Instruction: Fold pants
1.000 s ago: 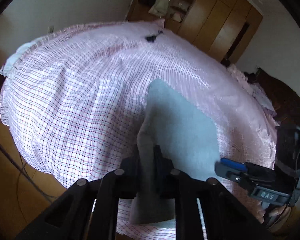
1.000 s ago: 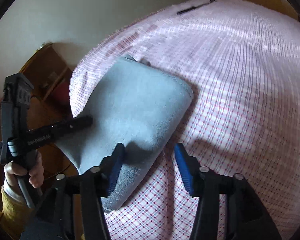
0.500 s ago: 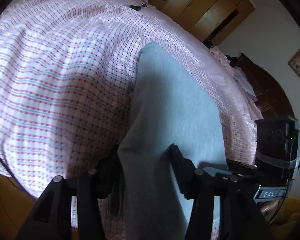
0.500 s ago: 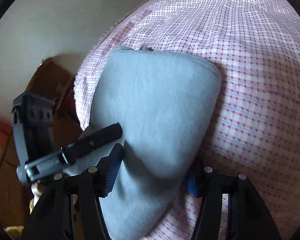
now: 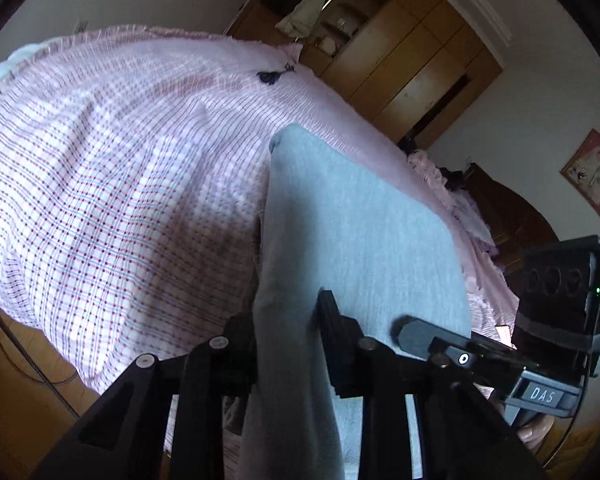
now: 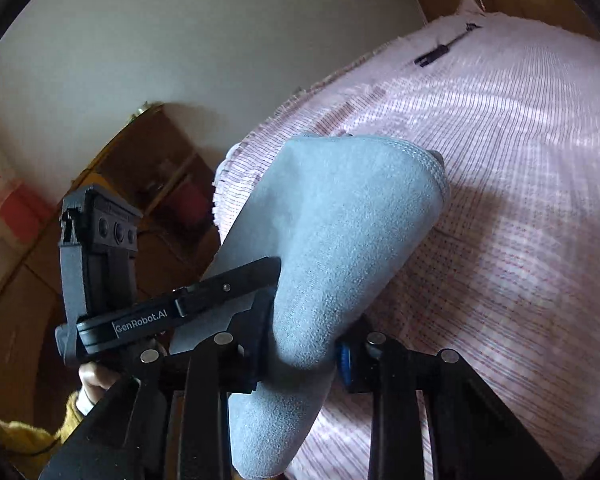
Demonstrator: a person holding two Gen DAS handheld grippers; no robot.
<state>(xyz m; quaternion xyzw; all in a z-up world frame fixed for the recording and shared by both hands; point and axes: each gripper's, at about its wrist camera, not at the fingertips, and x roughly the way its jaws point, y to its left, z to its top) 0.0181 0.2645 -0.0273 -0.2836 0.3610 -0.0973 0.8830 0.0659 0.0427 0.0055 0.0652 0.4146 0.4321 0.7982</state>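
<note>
Both grippers pinch the near end of the grey pants: left gripper, right gripper. The step looks like a fold; next, carry that end across the bed to the far end.

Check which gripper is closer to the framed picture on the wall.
Right, probably. The right gripper holds the pants on the side toward the picture; the left gripper grips the pants' opposite edge, farther from that wall.

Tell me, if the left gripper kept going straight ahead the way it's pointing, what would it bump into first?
The grey pants. The left gripper already has the cloth between its fingers, and the pants stretch straight ahead of it. Past their far edge comes the checked bedspread, though depth is hard to judge in the left wrist view.
</note>
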